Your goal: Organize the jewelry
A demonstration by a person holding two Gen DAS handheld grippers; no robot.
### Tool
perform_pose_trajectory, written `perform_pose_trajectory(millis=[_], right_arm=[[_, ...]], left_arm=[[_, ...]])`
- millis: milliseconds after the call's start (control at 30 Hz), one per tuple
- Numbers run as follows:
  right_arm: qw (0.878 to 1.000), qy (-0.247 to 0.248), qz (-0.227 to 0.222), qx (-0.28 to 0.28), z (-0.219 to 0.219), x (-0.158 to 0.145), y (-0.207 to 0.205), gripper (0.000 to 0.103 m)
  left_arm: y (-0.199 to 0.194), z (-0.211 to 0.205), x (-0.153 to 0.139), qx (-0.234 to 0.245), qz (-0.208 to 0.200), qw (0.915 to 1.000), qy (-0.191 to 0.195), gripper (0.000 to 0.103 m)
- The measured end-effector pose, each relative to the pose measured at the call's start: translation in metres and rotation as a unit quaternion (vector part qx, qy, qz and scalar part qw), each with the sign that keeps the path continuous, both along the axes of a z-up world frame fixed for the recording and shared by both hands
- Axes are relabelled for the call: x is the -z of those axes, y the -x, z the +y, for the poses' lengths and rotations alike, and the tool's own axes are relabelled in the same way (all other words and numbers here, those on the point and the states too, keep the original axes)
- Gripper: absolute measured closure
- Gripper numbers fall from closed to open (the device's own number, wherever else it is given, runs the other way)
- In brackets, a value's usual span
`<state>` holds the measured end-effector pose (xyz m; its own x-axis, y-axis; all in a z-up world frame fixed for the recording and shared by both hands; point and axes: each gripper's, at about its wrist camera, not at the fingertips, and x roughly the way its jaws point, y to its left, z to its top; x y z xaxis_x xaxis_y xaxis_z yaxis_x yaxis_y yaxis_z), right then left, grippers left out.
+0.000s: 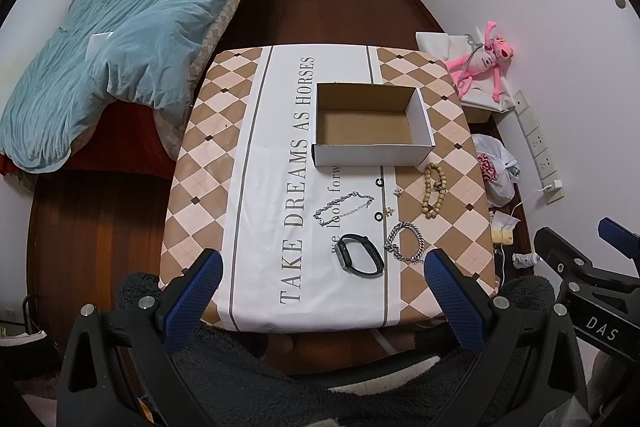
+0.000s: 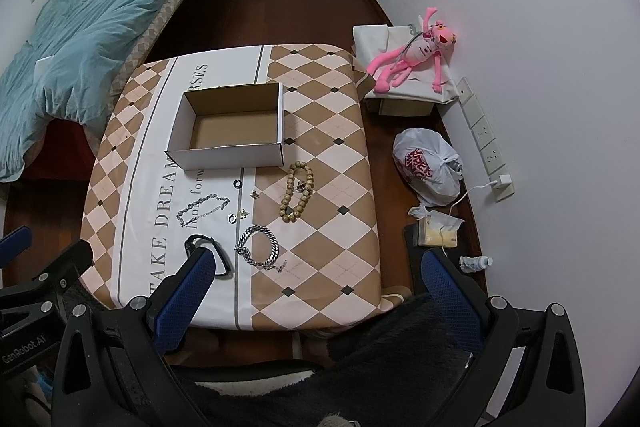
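Above the near table edge, both tongs hang wide and hold nothing. Left gripper [image 1: 320,291] has its blue pads [image 1: 208,279] spread past the width of the watch; right gripper [image 2: 316,291] is spread the same way and sits at 3 o'clock of the left one. Neither touches anything. Looks like a start pose: high and back, so both cameras see the whole layout before a pick.

Outward from the left tongs:
- watch [image 1: 359,255] at 12 o'clock, closest, band looped on its side
- steel chain [image 1: 405,242] just beside it at 1 o'clock
- thin chain [image 1: 345,207] at 12 o'clock, further out
- two black rings [image 1: 378,215], [image 1: 379,182] and two small earring-like bits between the chains and the beads; too small to tell more
- beads [image 1: 434,193] at 1 o'clock, something small and dark lying on the loop
- box [image 1: 372,125] beyond all of it, open, nothing in it

All pieces lie apart on the tablecloth [image 1: 260,207], in front of the box's near wall. My read: spaced like that so each can be pinched alone, and the box is the drop target. Task not begun.

Likely first pick is the watch: nearest, bulky, easy. Chains are limp and will drape; the rings lie flat and need a narrow, low pinch. From the right view the watch [image 2: 208,255] is partly behind the left finger.
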<state>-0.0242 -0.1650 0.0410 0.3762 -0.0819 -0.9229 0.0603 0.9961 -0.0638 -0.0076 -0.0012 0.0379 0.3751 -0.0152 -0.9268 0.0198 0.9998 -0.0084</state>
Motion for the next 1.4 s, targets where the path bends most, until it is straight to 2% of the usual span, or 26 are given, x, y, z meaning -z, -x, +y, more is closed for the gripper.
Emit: perform_pose_trajectory(millis=[667,867,1000,1233,1400], right_arm=[[1.0,0.003,-0.002,0.001,0.002,-0.001,0.001,0.0],[1.0,0.009,0.003,0.006,-0.01,0.005,-0.012,0.0],[1.0,0.009,0.024,0.015,-0.018,0.035,-0.033,0.0],[0.996,-0.008,0.088,0.031,-0.027,0.126,-0.055,0.0],[0.992,-0.02,0.111,0.049,-0.032,0.17,-0.054,0.0]], left_arm=[[0.0,-0.008,-0.003,0.0,0.002,1.0,0.004,0.0],[-0.007,-0.009,0.023,0.002,0.013,0.9999,-0.002,0.0],[-0.025,-0.008,0.058,-0.003,0.034,0.9993,-0.016,0.0],[-0.044,-0.01,0.125,0.01,0.082,0.9962,-0.027,0.001],[-0.048,-0.018,0.161,0.02,0.109,0.9938,-0.007,0.003]])
